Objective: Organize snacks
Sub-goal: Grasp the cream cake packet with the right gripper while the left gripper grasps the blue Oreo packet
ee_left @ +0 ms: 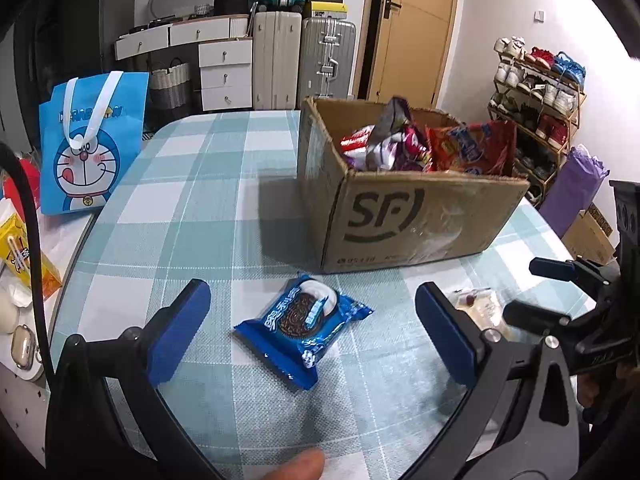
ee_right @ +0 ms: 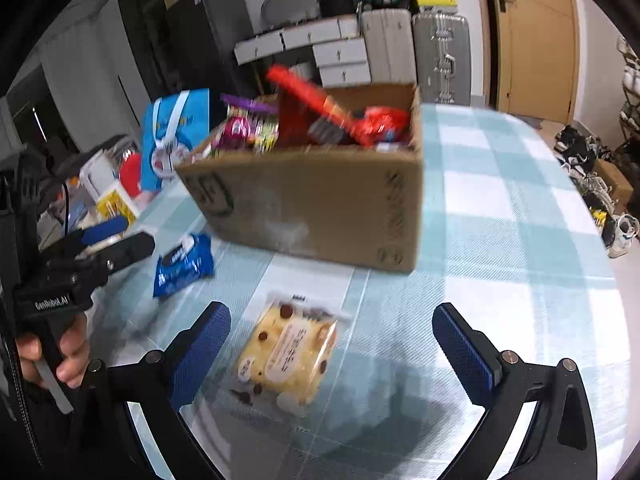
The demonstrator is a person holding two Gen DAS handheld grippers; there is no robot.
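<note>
A blue cookie packet lies flat on the checked tablecloth, between the wide-apart fingers of my left gripper, which stands open and does not touch it. A clear-wrapped yellow cake with chocolate chips lies on the cloth between the fingers of my right gripper, also open and clear of it. Behind both stands an open cardboard box filled with several snack bags. In the right wrist view the blue packet lies left of the cake, by the left gripper.
A blue cartoon tote bag stands at the table's far left edge, with a yellow carton and small items beside it. A shoe rack and suitcases stand beyond the table. A fingertip shows at the bottom.
</note>
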